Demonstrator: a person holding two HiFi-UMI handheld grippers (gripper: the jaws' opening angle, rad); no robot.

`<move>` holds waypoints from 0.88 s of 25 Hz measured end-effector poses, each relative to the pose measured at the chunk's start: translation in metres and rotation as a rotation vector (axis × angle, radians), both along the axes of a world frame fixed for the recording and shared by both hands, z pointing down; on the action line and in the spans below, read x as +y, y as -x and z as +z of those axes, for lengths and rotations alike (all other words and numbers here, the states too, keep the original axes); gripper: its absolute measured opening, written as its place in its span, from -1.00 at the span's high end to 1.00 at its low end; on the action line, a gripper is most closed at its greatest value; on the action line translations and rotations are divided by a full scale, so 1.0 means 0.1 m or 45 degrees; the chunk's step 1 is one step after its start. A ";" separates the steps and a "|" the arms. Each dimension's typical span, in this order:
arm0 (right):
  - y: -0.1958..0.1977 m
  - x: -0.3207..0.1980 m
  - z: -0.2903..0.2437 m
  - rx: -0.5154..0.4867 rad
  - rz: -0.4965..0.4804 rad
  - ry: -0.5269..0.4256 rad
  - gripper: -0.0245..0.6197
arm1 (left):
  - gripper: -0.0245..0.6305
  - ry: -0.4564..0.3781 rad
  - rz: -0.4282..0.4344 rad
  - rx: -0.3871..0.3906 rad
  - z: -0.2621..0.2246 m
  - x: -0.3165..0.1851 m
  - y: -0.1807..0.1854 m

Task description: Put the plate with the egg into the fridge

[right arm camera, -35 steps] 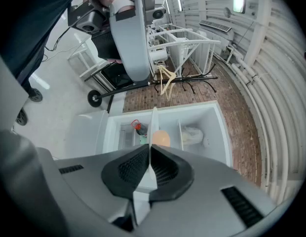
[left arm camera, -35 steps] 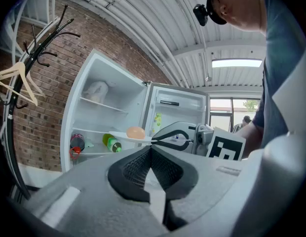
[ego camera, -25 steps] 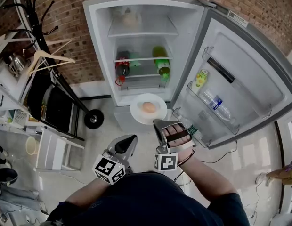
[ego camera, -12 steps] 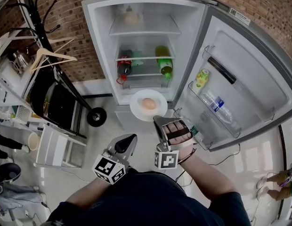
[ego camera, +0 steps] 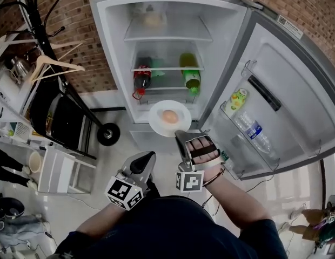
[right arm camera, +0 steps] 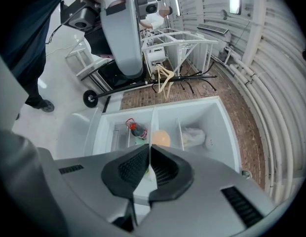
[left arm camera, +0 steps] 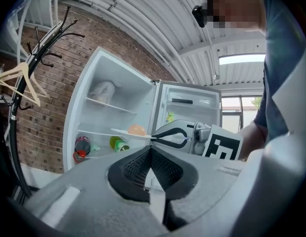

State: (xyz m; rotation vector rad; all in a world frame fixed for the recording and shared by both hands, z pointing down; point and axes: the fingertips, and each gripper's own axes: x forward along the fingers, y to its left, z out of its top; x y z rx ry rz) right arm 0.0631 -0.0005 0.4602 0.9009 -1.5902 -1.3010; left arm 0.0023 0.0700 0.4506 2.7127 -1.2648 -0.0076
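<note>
A white plate [ego camera: 169,117] with a brown egg [ego camera: 169,116] on it hangs level in front of the open fridge [ego camera: 167,58], just below its lower shelf. My right gripper [ego camera: 180,134] is shut on the plate's near rim. In the right gripper view the plate [right arm camera: 152,125] shows edge-on between the pads, with the egg [right arm camera: 161,138] beyond them. My left gripper [ego camera: 149,156] hangs shut and holds nothing, lower left of the plate. The left gripper view shows the plate [left arm camera: 129,133], the egg [left arm camera: 136,130] and the right gripper [left arm camera: 173,137] from the side.
In the fridge, a red-capped bottle [ego camera: 140,80] and a green bottle [ego camera: 191,77] lie on the middle shelf, and a bag [ego camera: 151,18] sits on the top one. The open door [ego camera: 286,101] at right holds bottles [ego camera: 253,128]. A coat rack [ego camera: 48,63] and a black chair [ego camera: 59,117] stand at left.
The plate and the right gripper have moved a little closer to the fridge opening. The left gripper has kept its place beside it.
</note>
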 end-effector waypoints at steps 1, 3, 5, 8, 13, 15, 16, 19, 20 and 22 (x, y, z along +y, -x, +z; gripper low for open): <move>0.03 -0.09 0.01 0.002 0.003 -0.001 0.86 | 0.91 -0.003 0.004 0.002 0.00 -0.10 0.03; 0.07 -0.28 0.02 0.012 0.015 -0.001 0.86 | 0.91 -0.006 0.018 0.007 0.00 -0.31 0.07; 0.10 -0.49 0.03 0.022 0.035 0.001 0.86 | 0.91 -0.011 0.042 0.013 -0.01 -0.54 0.11; 0.17 -0.83 0.02 0.024 0.066 0.003 0.86 | 0.91 -0.024 0.083 0.009 -0.04 -0.89 0.19; 0.33 -1.38 0.01 0.033 0.122 0.014 0.86 | 0.91 -0.025 0.158 0.004 -0.09 -1.43 0.33; 0.39 -1.59 0.02 0.040 0.148 0.018 0.86 | 0.91 -0.031 0.193 -0.004 -0.11 -1.61 0.39; 0.41 -1.68 0.03 0.042 0.162 0.020 0.86 | 0.91 -0.033 0.209 -0.006 -0.12 -1.68 0.41; 0.47 -1.93 0.06 0.039 0.202 0.030 0.86 | 0.91 -0.033 0.243 -0.007 -0.11 -1.88 0.49; 0.48 -2.00 0.06 0.037 0.213 0.033 0.86 | 0.91 -0.032 0.247 -0.006 -0.10 -1.93 0.52; 0.52 -2.14 0.08 0.037 0.228 0.044 0.86 | 0.91 -0.025 0.248 0.001 -0.10 -2.03 0.56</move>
